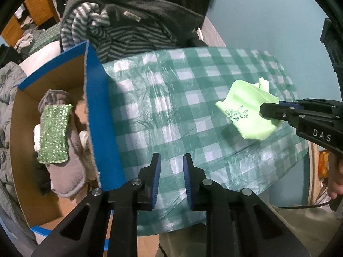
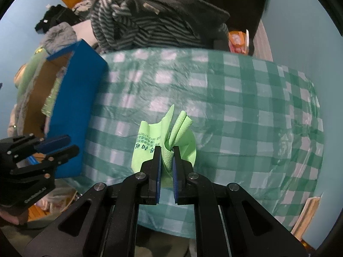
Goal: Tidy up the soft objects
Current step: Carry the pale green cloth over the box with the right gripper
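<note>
A light green cloth [image 1: 246, 111] with dark printed text hangs just above the green checked tablecloth [image 1: 171, 98]. My right gripper [image 2: 166, 150] is shut on the green cloth [image 2: 167, 135], which bunches up between its pads; the gripper also shows in the left wrist view [image 1: 264, 109]. My left gripper [image 1: 170, 160] is open and empty over the table's near edge, beside the blue cardboard box [image 1: 96, 107]. Inside the box lie a green knitted sponge cloth [image 1: 53, 132] on a grey soft item [image 1: 68, 171].
A pile of striped and dark grey clothes [image 1: 128, 27] sits behind the table. The box also shows at the left of the right wrist view [image 2: 72, 111]. An orange packet [image 2: 236, 40] lies behind the table's far right edge. Grey padded fabric [image 1: 8, 98] lies left of the box.
</note>
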The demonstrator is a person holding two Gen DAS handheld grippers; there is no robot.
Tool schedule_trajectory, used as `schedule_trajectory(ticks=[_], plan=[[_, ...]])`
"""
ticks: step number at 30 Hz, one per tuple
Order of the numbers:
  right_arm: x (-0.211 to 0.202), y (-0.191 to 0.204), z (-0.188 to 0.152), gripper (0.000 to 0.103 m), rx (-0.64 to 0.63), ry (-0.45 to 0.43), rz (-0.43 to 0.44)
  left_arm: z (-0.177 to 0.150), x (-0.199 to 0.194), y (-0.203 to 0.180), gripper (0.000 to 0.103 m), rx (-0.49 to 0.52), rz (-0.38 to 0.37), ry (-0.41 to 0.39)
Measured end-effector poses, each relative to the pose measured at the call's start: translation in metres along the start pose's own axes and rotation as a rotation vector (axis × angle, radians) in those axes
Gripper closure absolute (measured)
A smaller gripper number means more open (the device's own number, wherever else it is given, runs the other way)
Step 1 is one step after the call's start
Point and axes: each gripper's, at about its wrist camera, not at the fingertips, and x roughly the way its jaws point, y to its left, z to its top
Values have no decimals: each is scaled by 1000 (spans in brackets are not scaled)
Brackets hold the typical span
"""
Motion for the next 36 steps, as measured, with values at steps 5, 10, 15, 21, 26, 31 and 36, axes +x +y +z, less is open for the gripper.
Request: schedule_trajectory(ticks=[5, 10, 15, 21, 26, 31, 36], plan=[[-13, 18, 9, 96, -19, -31, 26, -3, -18, 11, 88, -36, -6, -32], [-25, 39, 20, 96, -47, -57, 49, -7, -33, 26, 88, -77, -2, -57], [-38, 62, 31, 96, -89, -82, 78, -14, -46, 45, 88, -133, 0, -75], [-48, 90, 43, 96, -142, -104, 108, -24, -63, 68, 88, -197, 6, -102], [-51, 115, 51, 96, -186, -110, 130, -33, -75, 87, 88, -242, 18, -122], [-51, 138, 57, 96, -227, -110, 153, -43, -78, 106, 88, -288, 29, -124], [-51, 166, 64, 96, -280, -113, 177, -57, -80, 125, 88, -339, 42, -125]])
